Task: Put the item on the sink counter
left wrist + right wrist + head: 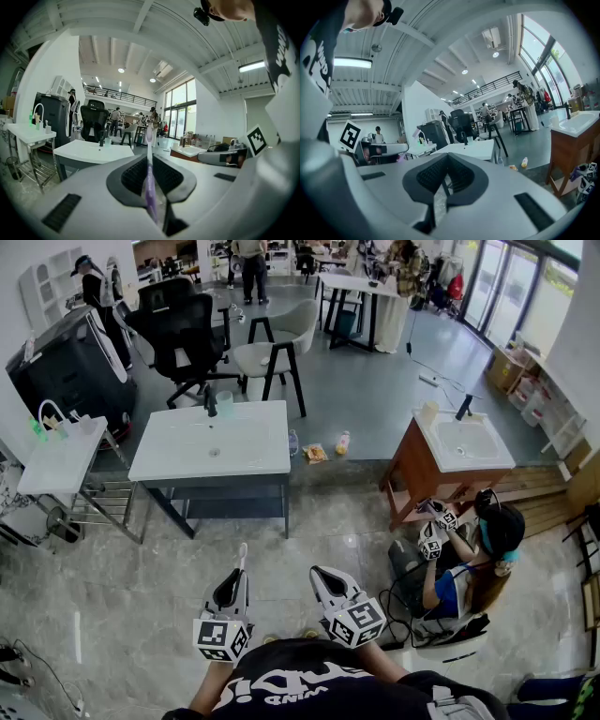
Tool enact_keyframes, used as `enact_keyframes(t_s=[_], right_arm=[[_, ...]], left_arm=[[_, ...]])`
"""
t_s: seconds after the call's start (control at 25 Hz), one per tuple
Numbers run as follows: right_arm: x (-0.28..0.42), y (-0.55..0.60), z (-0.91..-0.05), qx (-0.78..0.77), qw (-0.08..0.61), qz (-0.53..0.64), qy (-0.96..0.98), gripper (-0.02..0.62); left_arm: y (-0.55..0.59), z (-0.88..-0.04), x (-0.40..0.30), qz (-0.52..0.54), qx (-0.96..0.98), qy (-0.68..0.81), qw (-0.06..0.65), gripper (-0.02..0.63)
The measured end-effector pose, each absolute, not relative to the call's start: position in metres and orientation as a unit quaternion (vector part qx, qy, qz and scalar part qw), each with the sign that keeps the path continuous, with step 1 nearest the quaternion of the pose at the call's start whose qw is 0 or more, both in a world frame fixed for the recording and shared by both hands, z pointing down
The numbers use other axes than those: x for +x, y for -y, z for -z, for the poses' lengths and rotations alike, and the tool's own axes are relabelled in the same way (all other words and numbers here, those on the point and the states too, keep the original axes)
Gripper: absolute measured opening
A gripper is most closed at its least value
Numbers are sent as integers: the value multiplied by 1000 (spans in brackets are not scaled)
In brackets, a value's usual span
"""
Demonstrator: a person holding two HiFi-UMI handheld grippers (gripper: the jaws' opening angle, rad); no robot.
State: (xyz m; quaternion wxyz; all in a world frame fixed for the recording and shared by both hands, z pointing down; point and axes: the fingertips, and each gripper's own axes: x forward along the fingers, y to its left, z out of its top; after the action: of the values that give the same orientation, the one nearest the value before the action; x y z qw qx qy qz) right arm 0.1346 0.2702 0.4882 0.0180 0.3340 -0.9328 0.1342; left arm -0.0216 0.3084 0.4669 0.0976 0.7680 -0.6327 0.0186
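A purple-and-white toothbrush [242, 557] [149, 164] stands up between the jaws of my left gripper [234, 585] [150, 161], which is shut on it, close to my body. My right gripper [323, 576] [446, 169] is beside it, jaws closed together with nothing between them. The white sink counter [246, 448] [84, 151] [480, 150], with a black faucet [210, 401] and a cup [225, 405], stands well ahead across the grey floor. Both grippers are far short of it.
A small white sink stand [56, 460] is at the left and a wooden vanity [412, 470] at the right. A person [469, 563] sits on the floor beside the vanity. A black office chair [183, 329] and a stool [272, 348] stand behind the counter. Small bottles [343, 442] lie on the floor.
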Motion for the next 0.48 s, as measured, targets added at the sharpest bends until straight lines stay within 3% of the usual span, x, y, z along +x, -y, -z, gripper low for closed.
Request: enact_keyframes(t_s=[0.48], right_arm=[[128, -281, -485, 324, 11, -133, 937, 17]], left_arm=[[-314, -465, -17, -13, 772, 628, 96, 51]])
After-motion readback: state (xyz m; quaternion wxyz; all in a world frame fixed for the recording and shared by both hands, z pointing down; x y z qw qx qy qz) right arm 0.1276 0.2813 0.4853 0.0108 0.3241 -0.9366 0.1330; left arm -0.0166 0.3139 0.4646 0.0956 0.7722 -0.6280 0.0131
